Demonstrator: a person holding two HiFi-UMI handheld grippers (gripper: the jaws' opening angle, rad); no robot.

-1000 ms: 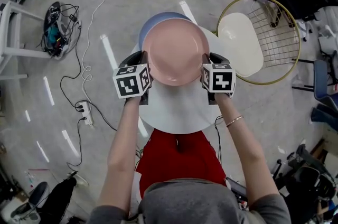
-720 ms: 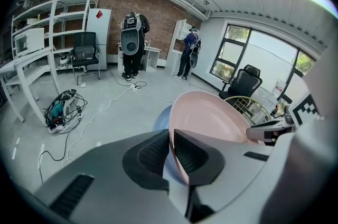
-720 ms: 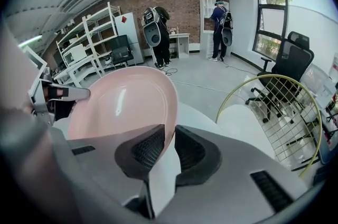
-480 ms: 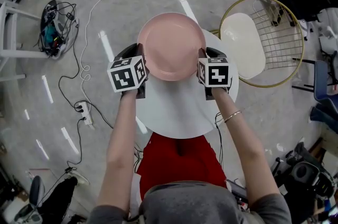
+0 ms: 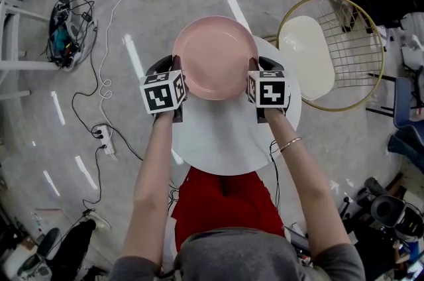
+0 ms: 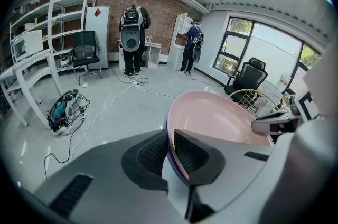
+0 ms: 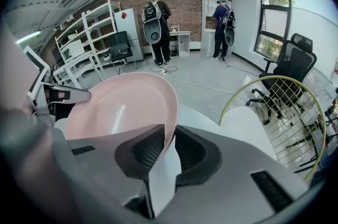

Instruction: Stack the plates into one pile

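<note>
A pink plate (image 5: 215,57) is gripped at opposite rims by both grippers over the far half of the round white table (image 5: 225,140). My left gripper (image 5: 177,74) is shut on its left rim, my right gripper (image 5: 252,74) on its right rim. In the left gripper view the pads pinch the pink plate's (image 6: 216,122) edge at my left gripper (image 6: 170,151), and a thin bluish rim (image 6: 167,130) shows just beneath it. In the right gripper view, my right gripper (image 7: 170,146) clamps the pink plate's (image 7: 121,106) rim. The head view shows no blue plate; the pink one hides it.
A gold wire chair with a white seat (image 5: 305,54) stands just right of the table. Cables and a power strip (image 5: 106,137) lie on the floor to the left. Two people (image 6: 132,38) stand far off by the brick wall.
Both grippers carried the pink plate away from the person, over the blue plate, which is now hidden beneath it. Over the last half second it barely moved.
</note>
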